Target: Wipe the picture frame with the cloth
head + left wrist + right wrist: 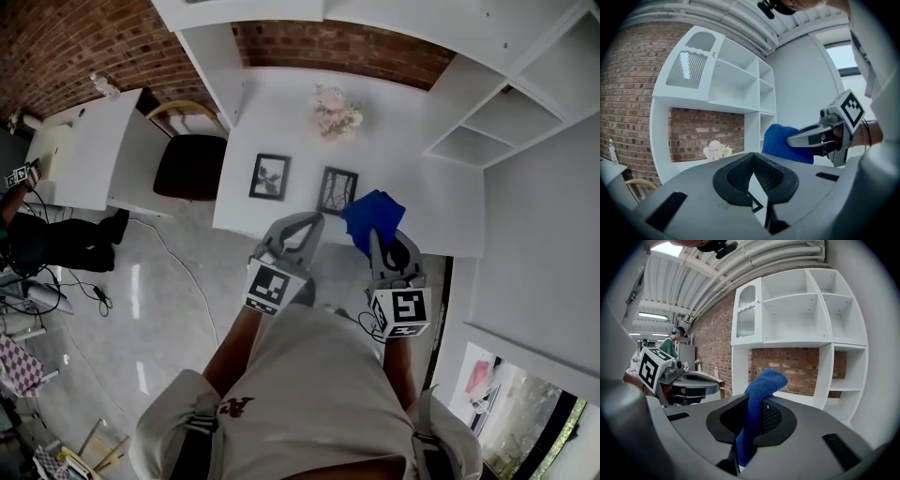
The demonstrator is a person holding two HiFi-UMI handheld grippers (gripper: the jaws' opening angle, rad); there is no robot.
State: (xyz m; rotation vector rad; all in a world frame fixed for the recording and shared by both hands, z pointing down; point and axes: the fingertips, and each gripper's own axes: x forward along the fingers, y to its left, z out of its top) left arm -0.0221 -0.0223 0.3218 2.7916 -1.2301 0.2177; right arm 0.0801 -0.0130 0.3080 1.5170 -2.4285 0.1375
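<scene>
— Where to look for the right claw (378, 234)?

— Just right of the right-hand black picture frame (337, 190), low against the near edge of the white tabletop (412, 178). Clamped on a blue terry cloth (373, 214). From the right gripper view, pinched tight on it (757, 390), with a rounded fold poking up past the tips.

— And the left claw (307, 223)?

— Just below and left of that same frame, off the tabletop's near edge. Pressed together at the tips, with nothing held between.

— Touching the frame with the cloth?

— Can't say from above. Looks bunched just beside the frame's right edge, overlapping the front of the tabletop.

— Anything else around that frame?

— A second black picture frame (270, 176) just to its left, also on the tabletop. A bunch of pale flowers (337, 112) behind it, toward the red brick wall (328, 42). White open shelving (506, 103) well off to its right. A black-seated chair (190, 166) well to its left, beyond the tabletop's side edge, over the grey floor.
</scene>
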